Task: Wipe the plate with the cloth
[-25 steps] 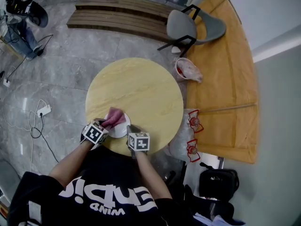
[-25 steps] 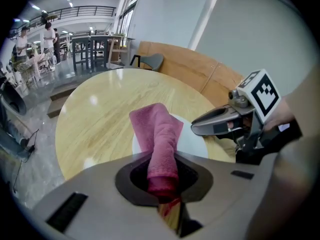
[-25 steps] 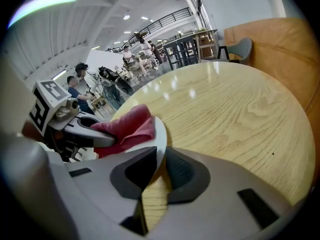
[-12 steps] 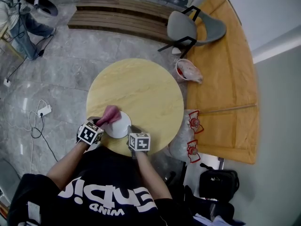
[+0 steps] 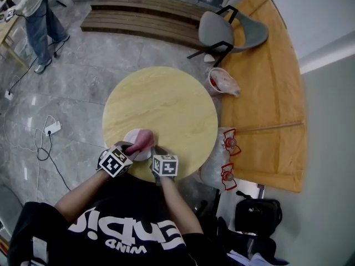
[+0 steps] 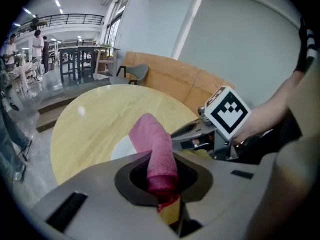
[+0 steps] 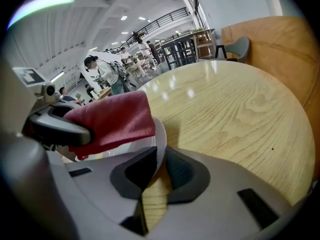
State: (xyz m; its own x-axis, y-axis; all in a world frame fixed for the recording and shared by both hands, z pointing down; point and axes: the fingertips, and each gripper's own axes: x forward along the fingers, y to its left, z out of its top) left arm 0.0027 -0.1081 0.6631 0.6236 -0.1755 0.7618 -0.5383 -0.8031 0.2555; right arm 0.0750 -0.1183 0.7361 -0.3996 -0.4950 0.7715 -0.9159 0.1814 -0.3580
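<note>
While left claw pinches cloth and right claw clamps plate: round wooden table, grey marble floor.

The cloth and left tool hide most of the plate; its near rim sits behind the right tool. Far beyond the plate, a person is cut off.

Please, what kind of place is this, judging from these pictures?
Probably a large canteen or café hall: a round wooden table, a grey chair by slatted benches, a polished stone floor, and a railed upper gallery.
</note>
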